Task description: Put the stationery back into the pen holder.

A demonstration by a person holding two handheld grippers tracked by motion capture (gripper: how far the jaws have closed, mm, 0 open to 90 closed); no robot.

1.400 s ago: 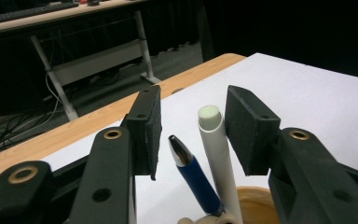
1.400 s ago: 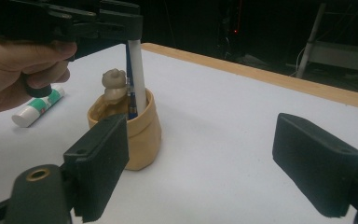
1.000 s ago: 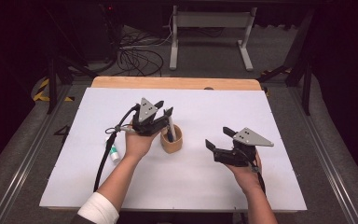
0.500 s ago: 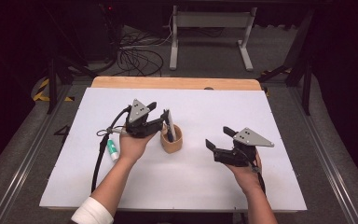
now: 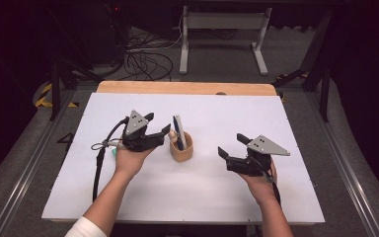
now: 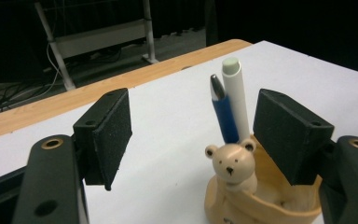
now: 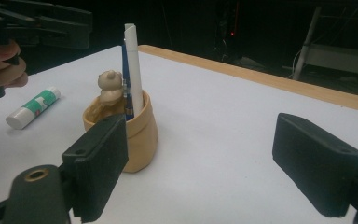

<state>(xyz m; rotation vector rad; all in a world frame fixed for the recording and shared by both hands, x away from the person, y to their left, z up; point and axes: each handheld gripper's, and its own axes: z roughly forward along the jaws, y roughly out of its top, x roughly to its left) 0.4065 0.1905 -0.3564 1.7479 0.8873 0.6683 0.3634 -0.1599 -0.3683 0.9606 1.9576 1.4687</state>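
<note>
Pen holder (image 5: 181,147) stands just beside the freshly opened, seemingly empty left gripper (image 5: 157,124).

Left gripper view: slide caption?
Open left gripper just short of a bear-shaped pen holder with two pens.

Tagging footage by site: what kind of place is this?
Probably a lab recording bay, not a home: white table in a dark room, loose cables on the floor, bare metal stand behind, handheld grippers beside a pen holder.

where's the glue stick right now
In the right gripper view the glue stick lies flat on the white table, left of the bear pen holder.
</note>
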